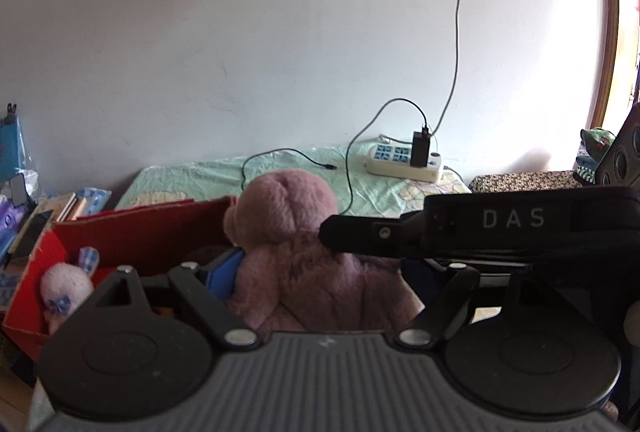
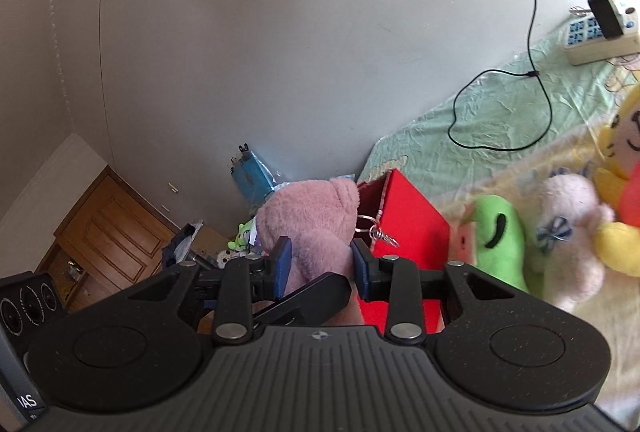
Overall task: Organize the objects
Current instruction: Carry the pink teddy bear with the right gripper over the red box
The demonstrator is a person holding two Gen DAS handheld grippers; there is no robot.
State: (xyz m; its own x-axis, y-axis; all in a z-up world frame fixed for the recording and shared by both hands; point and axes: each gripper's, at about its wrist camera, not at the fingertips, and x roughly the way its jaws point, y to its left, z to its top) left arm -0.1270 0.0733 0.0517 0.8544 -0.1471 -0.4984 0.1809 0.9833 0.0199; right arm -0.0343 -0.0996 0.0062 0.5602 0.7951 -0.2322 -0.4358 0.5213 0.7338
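Note:
A mauve plush bear [image 1: 296,248] fills the middle of the left wrist view, held up beside the open red box [image 1: 136,236]. My left gripper [image 1: 320,272] is shut on the bear, its blue pads [image 1: 222,272] pressed into the bear's sides. My right gripper [image 2: 320,260] is closed on the same bear [image 2: 312,220] from the other side, its blue pads [image 2: 283,262] squeezing the plush. The right gripper's finger crosses the left wrist view [image 1: 360,236]. A small pale pink plush with blue bows [image 1: 64,288] lies inside the box.
On the bed [image 2: 500,112] lie a green plush [image 2: 500,244], a white plush [image 2: 568,232] and a yellow plush [image 2: 624,152]. A power strip with charger and cable [image 1: 404,160] sits near the wall. A wooden cabinet [image 2: 108,228] and a speaker [image 2: 28,300] stand to the left.

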